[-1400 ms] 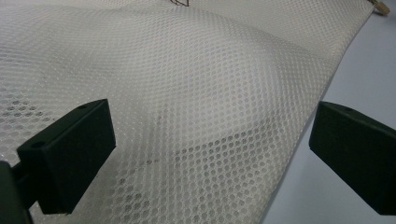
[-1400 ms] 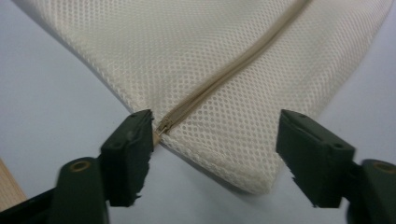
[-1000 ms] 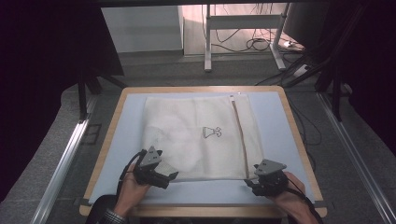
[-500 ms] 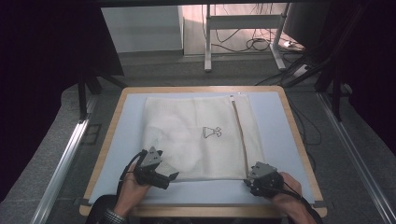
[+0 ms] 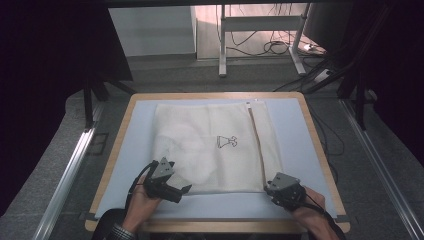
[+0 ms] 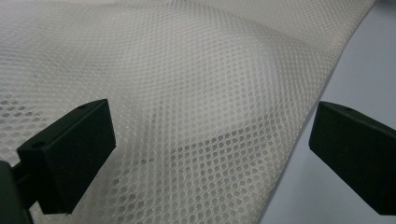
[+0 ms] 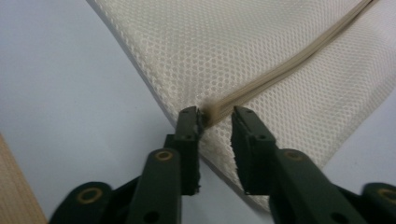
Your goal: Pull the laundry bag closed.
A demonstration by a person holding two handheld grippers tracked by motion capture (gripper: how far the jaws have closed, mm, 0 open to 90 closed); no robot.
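My right gripper [image 7: 216, 122] has its jaws nearly together around the near end of the zip [image 7: 289, 65], not yet pinching it. My left gripper [image 6: 205, 154] gapes wide over the bag's [image 5: 215, 147] near left edge. The mesh bag lies flat on the blue mat [image 5: 295, 130], mid-table [image 5: 125, 120]. Its zip runs lengthwise from my right gripper away to the far edge, along the bag's right side
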